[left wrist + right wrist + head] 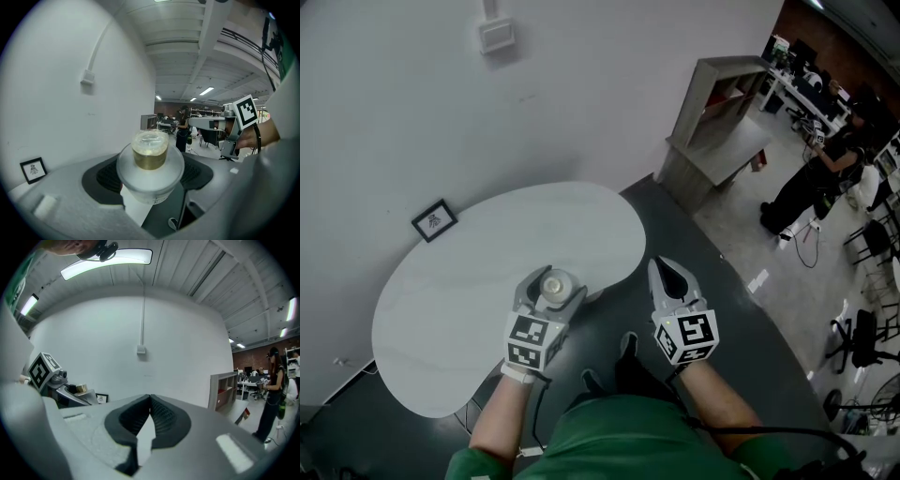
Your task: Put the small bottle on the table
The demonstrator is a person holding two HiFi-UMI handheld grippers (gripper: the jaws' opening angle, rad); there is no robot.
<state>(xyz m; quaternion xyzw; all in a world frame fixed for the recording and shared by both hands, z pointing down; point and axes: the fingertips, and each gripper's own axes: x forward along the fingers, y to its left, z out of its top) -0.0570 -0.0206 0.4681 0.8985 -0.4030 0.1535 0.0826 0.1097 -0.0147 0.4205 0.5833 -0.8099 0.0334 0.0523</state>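
A small bottle [553, 284] with a white body and a gold-coloured cap sits between the jaws of my left gripper [549, 291], which is shut on it. In the left gripper view the small bottle [150, 164] stands upright between the dark pads, cap [150, 150] towards the camera. It hangs over the near edge of the white rounded table [487, 281]. My right gripper [672, 278] is off the table's right side, over the dark floor, shut with nothing in it; its pads [161, 416] meet at the tips.
A small framed picture [435, 220] leans at the wall behind the table. A grey shelf unit [712, 117] stands at the back right. A person [811, 183] stands further right among chairs and desks. Dark floor lies to the right.
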